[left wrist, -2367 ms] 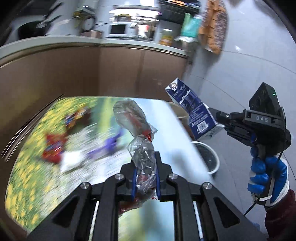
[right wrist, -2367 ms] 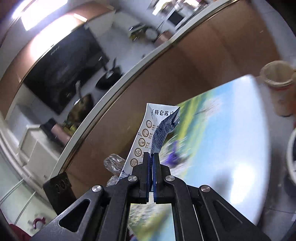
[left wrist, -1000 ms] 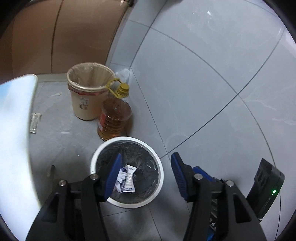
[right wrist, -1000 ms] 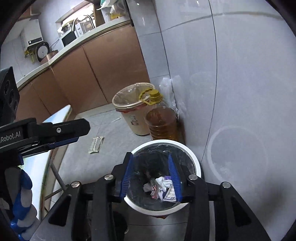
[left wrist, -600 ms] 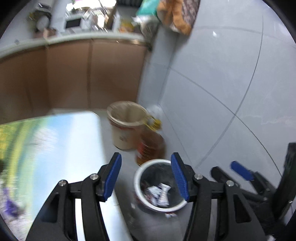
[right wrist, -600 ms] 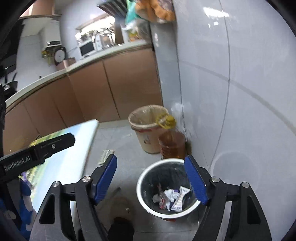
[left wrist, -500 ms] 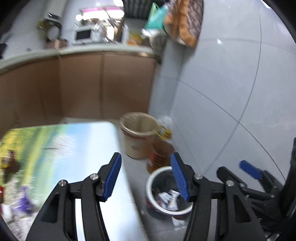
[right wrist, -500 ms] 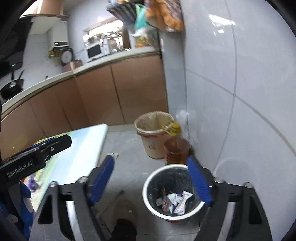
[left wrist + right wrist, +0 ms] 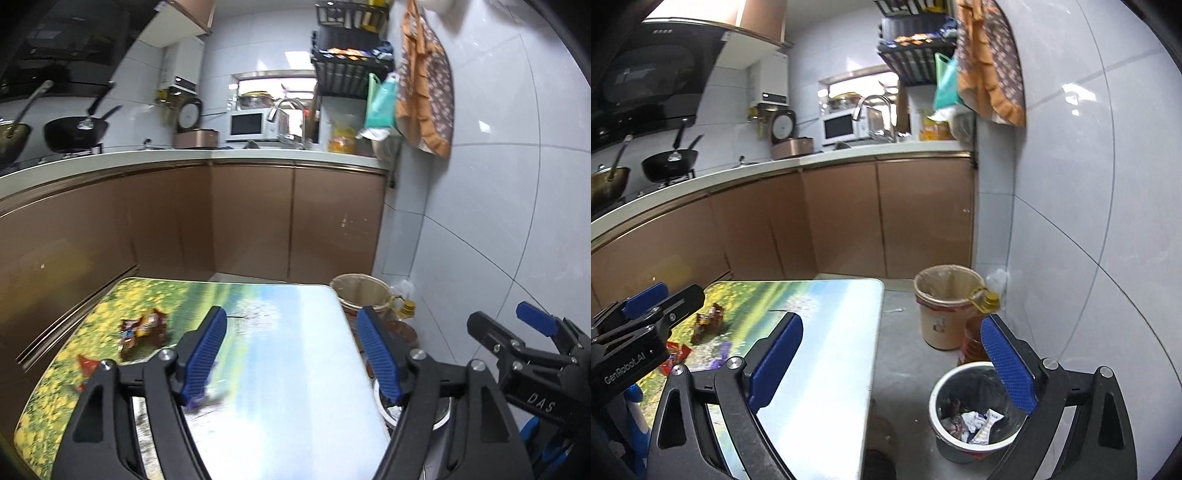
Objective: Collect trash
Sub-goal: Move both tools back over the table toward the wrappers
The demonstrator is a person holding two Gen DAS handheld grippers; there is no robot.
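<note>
My left gripper (image 9: 291, 354) is open and empty above the printed table (image 9: 280, 369). My right gripper (image 9: 894, 365) is open and empty, between the table's right edge and the white-rimmed trash bin (image 9: 938, 395) on the floor. The bin holds crumpled wrappers (image 9: 975, 424). On the table's left part lie a brown snack wrapper (image 9: 142, 328), a red wrapper (image 9: 86, 365) and a purple piece (image 9: 203, 400). The brown wrapper (image 9: 707, 319) and red wrapper (image 9: 677, 352) also show in the right wrist view.
A beige lined bucket (image 9: 943, 306) and an oil bottle (image 9: 977, 332) stand on the floor by the tiled wall, behind the bin. Brown cabinets (image 9: 251, 221) run behind the table. The right gripper (image 9: 524, 343) shows at the left view's right edge.
Both grippers let their trash go into the bin, opened, then rose and turned left from the bin towards the table. The table and its wrappers have come into view.
</note>
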